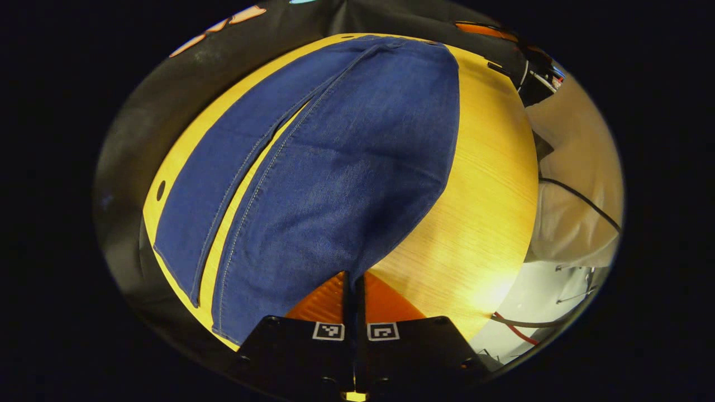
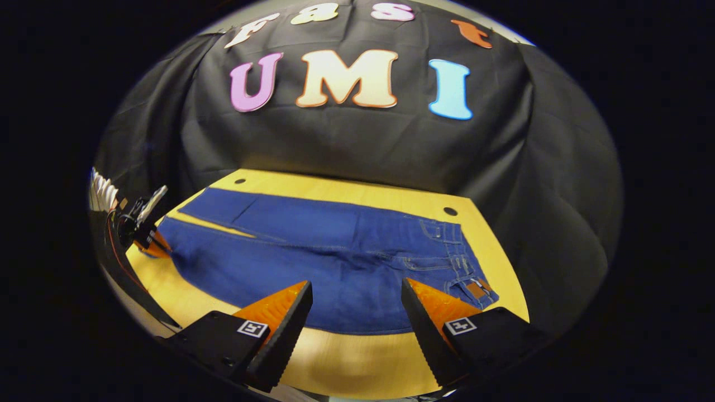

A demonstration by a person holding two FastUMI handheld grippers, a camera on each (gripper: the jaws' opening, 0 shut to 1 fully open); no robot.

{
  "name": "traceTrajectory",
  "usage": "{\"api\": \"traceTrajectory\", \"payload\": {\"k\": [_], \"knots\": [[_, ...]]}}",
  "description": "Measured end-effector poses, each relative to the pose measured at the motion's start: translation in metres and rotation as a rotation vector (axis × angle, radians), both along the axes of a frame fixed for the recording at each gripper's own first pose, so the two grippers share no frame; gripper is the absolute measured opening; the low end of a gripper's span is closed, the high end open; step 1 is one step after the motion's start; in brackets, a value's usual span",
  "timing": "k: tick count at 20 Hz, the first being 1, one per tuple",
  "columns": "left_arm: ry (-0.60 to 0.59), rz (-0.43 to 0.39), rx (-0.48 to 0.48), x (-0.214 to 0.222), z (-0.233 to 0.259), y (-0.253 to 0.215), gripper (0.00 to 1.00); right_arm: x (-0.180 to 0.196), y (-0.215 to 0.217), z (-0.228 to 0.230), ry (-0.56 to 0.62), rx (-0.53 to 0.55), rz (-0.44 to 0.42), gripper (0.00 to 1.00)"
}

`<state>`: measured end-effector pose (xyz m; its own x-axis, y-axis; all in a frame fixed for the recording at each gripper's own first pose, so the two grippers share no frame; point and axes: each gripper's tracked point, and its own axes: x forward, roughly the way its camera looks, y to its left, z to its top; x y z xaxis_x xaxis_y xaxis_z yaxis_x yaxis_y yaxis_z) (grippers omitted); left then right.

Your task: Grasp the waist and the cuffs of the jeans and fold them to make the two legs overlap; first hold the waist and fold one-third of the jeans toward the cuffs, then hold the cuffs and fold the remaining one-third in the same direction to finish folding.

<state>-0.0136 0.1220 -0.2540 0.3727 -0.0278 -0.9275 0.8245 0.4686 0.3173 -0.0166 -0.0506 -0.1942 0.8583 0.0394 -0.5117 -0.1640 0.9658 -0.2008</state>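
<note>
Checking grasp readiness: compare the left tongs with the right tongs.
The left tongs are closed at the jeans' cuff end; the right tongs gape open. The left tongs touch the denim edge; the right tongs hover near the waist, holding nothing. Both sit along the jeans' near side.

Warm, fairly dim light; bright glare on the tabletop [image 1: 491,290] near the front edge. Strong fisheye bending at the rims, soft blur there.

No readable words, brands or numbers. Square black-and-white coded markers on both gripper bodies, just behind the fingers [image 2: 290,312]; leather waist patch [image 2: 476,289] on the jeans [image 2: 335,262] illegible.
</note>
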Motion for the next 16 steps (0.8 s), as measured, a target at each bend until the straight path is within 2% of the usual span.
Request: {"api": "traceTrajectory", "payload": {"k": [3,7,11,13,16], "knots": [[0.022,0.076,0.004,0.002,-0.001,0.000,0.00,-0.003,-0.015,-0.026,0.111,-0.063,0.113,1.00],[0.041,0.100,0.015,0.002,-0.002,-0.001,0.00,-0.005,-0.058,-0.067,0.296,-0.213,0.254,0.99],[0.046,0.163,0.011,0.002,-0.002,-0.001,0.00,-0.003,-0.090,-0.108,0.473,-0.312,0.369,0.99],[0.046,0.174,0.021,0.002,-0.002,-0.001,0.00,0.004,-0.101,-0.124,0.529,-0.354,0.414,0.99],[0.048,0.185,0.036,0.002,-0.003,-0.001,0.00,0.009,-0.105,-0.140,0.607,-0.351,0.446,0.99]]}}
